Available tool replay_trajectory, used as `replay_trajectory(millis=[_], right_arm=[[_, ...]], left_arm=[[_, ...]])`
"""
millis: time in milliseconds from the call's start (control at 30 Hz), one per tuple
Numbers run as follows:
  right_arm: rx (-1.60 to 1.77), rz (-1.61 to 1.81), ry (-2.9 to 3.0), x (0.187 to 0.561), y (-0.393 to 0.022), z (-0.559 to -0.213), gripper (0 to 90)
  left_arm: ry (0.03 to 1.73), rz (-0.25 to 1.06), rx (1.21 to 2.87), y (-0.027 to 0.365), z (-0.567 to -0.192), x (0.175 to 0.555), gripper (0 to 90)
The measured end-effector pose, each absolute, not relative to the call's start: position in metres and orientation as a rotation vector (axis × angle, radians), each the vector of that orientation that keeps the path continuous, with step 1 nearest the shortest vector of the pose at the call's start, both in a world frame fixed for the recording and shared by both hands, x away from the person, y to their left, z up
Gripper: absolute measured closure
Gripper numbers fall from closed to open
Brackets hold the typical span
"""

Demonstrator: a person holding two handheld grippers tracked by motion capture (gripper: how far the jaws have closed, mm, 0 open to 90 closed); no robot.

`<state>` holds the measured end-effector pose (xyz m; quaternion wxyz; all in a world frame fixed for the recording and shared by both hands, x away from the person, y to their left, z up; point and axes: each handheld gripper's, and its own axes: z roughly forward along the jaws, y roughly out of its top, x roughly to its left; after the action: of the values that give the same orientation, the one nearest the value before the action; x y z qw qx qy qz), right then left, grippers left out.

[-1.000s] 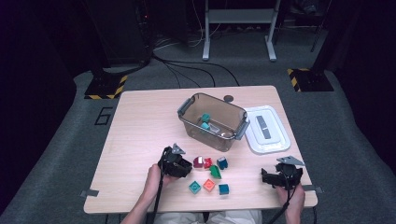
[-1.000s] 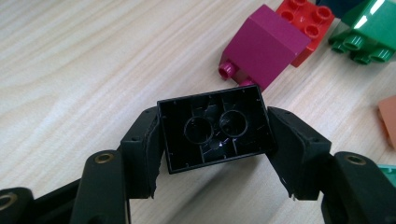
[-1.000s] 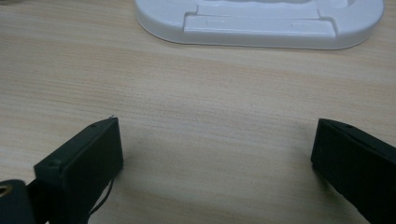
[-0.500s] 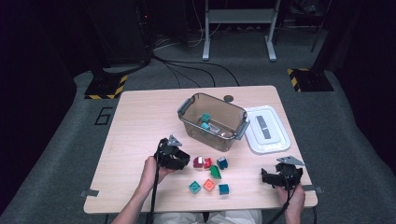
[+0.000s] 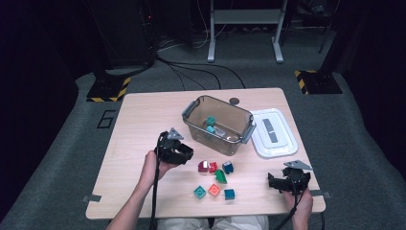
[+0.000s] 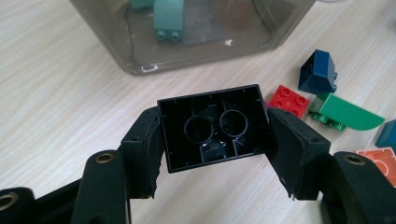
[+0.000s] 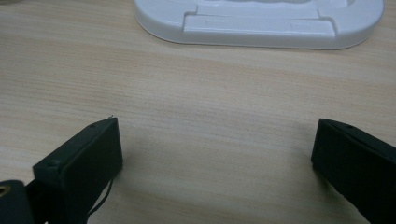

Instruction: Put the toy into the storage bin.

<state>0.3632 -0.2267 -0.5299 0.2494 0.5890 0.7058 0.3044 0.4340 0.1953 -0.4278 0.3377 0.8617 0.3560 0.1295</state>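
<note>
My left gripper (image 6: pixel 215 140) is shut on a black brick (image 6: pixel 215 128), whose hollow underside faces the camera. In the high view the left gripper (image 5: pixel 186 154) hangs above the table, just left of a cluster of loose bricks and in front of the clear grey bin (image 5: pixel 215 141). A teal brick (image 6: pixel 169 16) lies inside the bin. The red brick (image 6: pixel 289 100), dark blue brick (image 6: pixel 318 72) and green brick (image 6: pixel 348 114) lie on the table beyond the held brick. My right gripper (image 5: pixel 283 183) rests open near the table's front right, nothing between its jaws (image 7: pixel 215 154).
The white bin lid (image 5: pixel 273 132) lies flat to the right of the bin, just ahead of the right gripper. A teal brick (image 5: pixel 199 192), an orange brick (image 5: pixel 214 190) and a blue brick (image 5: pixel 230 194) sit near the front edge. A small dark disc (image 5: pixel 234 101) lies behind the bin.
The left gripper has risen and drawn away from the front edge with the black brick in it. The right gripper has stayed put.
</note>
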Motion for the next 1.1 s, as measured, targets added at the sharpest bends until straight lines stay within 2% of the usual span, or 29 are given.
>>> replay_trajectory(millis=[1100], right_arm=[[1.606,0.826,1.925,0.363,-0.227,-0.530,1.3]], left_arm=[[0.871,0.406,2.220,0.186,-0.365,0.466,40.3]])
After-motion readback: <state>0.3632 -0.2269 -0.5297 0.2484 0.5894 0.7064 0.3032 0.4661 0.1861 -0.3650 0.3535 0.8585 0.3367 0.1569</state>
